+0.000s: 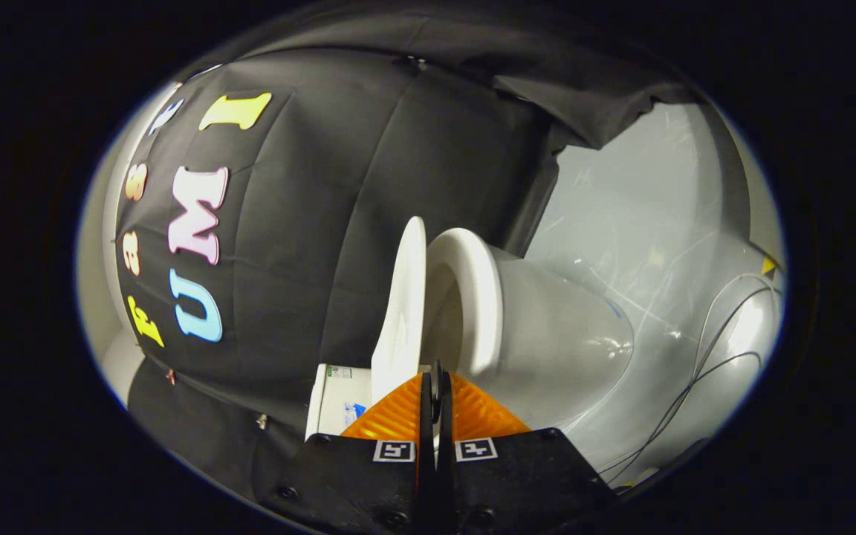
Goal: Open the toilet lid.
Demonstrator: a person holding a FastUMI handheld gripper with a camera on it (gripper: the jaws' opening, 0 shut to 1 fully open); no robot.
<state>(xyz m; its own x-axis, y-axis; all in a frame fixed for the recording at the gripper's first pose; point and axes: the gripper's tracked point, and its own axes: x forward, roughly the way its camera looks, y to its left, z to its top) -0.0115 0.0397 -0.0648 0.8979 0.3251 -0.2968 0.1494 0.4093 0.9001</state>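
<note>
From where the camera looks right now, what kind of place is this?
Probably a mock bathroom in a recording booth: a white toilet with its lid raised, black cloth wall behind, loose cables on the floor. The gripper is shut.

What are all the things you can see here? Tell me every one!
toilet lid: one, white, lifted away from the seat, just ahead of the fingers
toilet seat: one, white, ring beside the lid, on the bowl
toilet bowl: one, white, beyond the fingers, next to the seat
tank: one, white with a small label, beside the fingers, behind the lid
cables: a few, thin and dark, on the pale floor past the bowl
floor: one, pale grey, shiny
booth wall: one, black cloth, behind the toilet
gripper: one, fingers closed together, tips near the lid's edge; grip uncertain
</note>
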